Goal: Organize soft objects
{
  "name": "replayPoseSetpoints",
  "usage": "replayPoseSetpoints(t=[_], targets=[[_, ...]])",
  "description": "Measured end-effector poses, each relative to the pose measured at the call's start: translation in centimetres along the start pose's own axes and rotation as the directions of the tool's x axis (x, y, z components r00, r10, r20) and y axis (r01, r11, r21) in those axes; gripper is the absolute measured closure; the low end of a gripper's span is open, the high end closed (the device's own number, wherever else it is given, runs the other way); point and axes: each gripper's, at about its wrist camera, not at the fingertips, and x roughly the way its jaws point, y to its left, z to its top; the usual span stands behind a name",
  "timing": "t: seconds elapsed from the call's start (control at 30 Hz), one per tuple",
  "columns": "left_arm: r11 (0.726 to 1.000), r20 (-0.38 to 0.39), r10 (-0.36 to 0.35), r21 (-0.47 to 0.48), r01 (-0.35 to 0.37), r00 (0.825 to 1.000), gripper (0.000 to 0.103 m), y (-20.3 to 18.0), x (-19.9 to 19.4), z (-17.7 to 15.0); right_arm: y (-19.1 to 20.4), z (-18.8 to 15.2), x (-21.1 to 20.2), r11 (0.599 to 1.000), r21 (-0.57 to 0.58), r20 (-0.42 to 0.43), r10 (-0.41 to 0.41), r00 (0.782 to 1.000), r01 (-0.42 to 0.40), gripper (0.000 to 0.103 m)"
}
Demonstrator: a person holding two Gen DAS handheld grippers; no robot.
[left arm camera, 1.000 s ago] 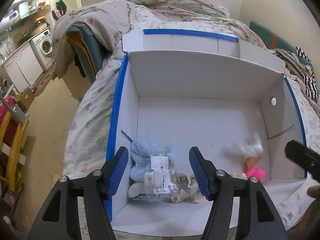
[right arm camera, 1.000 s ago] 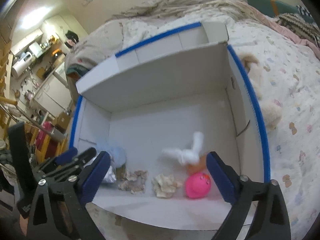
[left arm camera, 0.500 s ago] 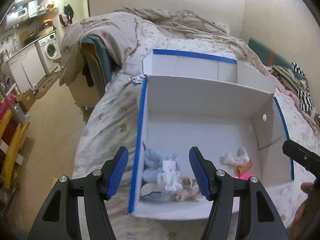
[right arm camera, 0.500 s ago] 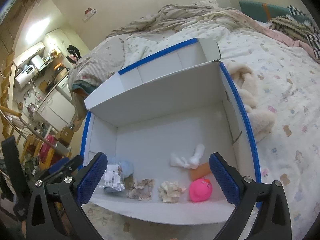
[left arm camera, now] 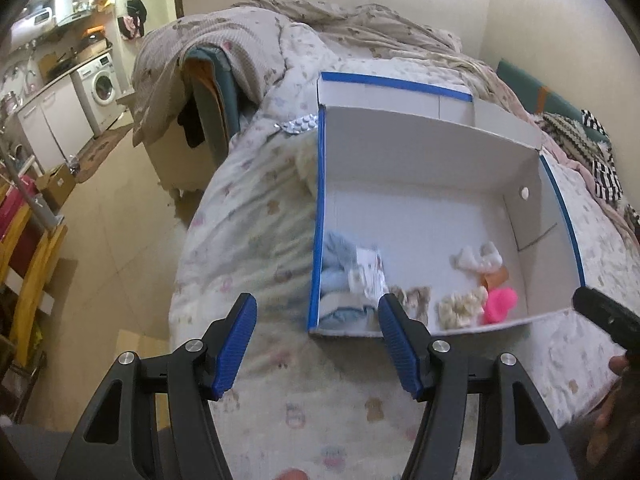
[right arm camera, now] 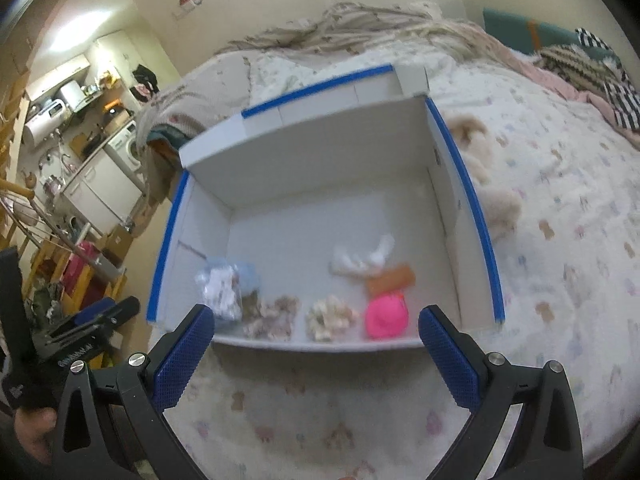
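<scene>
A white cardboard box with blue-taped rims [left arm camera: 420, 160] [right arm camera: 320, 152] sits open on the bed. Along its near wall lie a pale blue plush in a clear bag [left arm camera: 340, 276] [right arm camera: 224, 284], two beige crumpled soft pieces [left arm camera: 460, 308] [right arm camera: 332, 316], a pink toy [left arm camera: 500, 304] [right arm camera: 386, 316], and a white soft piece over an orange one [left arm camera: 480, 260] [right arm camera: 360, 260]. My left gripper [left arm camera: 316, 344] is open and empty, in front of the box's near left corner. My right gripper [right arm camera: 316, 356] is open wide and empty, in front of the near wall.
The bed has a patterned cover [left arm camera: 260, 220] and rumpled blankets [left arm camera: 360, 28] at the back. A cream fluffy item [right arm camera: 496, 200] lies right of the box; a blister pack [left arm camera: 300, 124] lies by its far left corner. Floor and kitchen units [left arm camera: 80, 120] lie left.
Both grippers have pulled back and up out of the box; the box now looks smaller and farther away. The soft things inside have stayed where they were.
</scene>
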Motion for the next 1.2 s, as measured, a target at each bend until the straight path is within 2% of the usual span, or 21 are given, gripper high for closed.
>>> replayPoseSetpoints(t=[0.1, 0.23, 0.3, 0.37, 0.4, 0.47, 0.67, 0.73, 0.8, 0.93, 1.1, 1.2], targets=[[1.000, -0.013, 0.002, -0.016, -0.002, 1.000, 0.043, 0.4, -0.6, -0.9, -0.1, -1.0, 0.0, 0.999, -0.011, -0.027, -0.040, 0.999, 0.039, 0.000], [0.999, -0.015, 0.026, -0.028, -0.027, 1.000, 0.041, 0.8, -1.1, -1.8, 0.4, -1.8, -0.4, 0.997, -0.035, -0.018, -0.075, 0.997, 0.075, 0.000], [0.999, -0.009, 0.030, -0.026, -0.030, 1.000, 0.030, 0.8, -1.2, -1.7, 0.6, -2.0, -0.4, 0.994, -0.045, -0.013, -0.096, 0.995, 0.096, 0.000], [0.999, 0.021, 0.028, -0.028, -0.027, 0.999, 0.024, 0.9, -1.7, -1.8, 0.7, -2.0, -0.3, 0.992, -0.044, -0.011, -0.121, 0.993, 0.121, 0.000], [0.999, 0.035, 0.026, -0.031, -0.025, 0.999, 0.017, 0.9, -1.8, -1.7, 0.7, -2.1, -0.3, 0.992, -0.040, -0.005, -0.120, 0.993, 0.119, 0.000], [0.999, 0.067, 0.017, -0.040, -0.015, 0.998, 0.012, 1.1, -2.3, -1.6, 0.9, -2.0, -0.6, 0.993, -0.043, 0.015, -0.107, 0.994, 0.108, 0.000], [0.997, 0.168, 0.057, -0.054, -0.048, 0.984, 0.011, 0.8, -3.6, -1.2, 2.7, -1.7, -2.9, 0.989, -0.110, 0.176, -0.076, 0.981, 0.097, 0.000], [0.998, 0.203, 0.065, -0.038, -0.059, 0.977, 0.011, 0.5, -4.0, -1.2, 3.0, -1.5, -3.3, 0.987, -0.121, 0.201, -0.081, 0.976, 0.107, 0.000], [0.995, 0.231, 0.095, -0.011, -0.095, 0.968, 0.011, -0.2, -4.2, -1.4, 3.0, -1.3, -3.4, 0.988, -0.115, 0.215, -0.076, 0.974, 0.103, 0.000], [0.996, 0.248, 0.089, 0.007, -0.094, 0.965, 0.011, -0.6, -4.5, -1.4, 2.8, -1.0, -3.1, 0.990, -0.097, 0.208, -0.084, 0.975, 0.106, 0.000], [0.998, 0.225, 0.055, -0.004, -0.055, 0.973, 0.011, -0.4, -4.2, -1.3, 2.7, -1.0, -2.8, 0.989, -0.099, 0.203, -0.088, 0.975, 0.110, 0.000], [0.998, 0.218, 0.055, -0.001, -0.056, 0.974, 0.011, -0.5, -3.9, -1.3, 2.8, -1.0, -2.6, 0.987, -0.108, 0.203, -0.093, 0.975, 0.117, 0.000]])
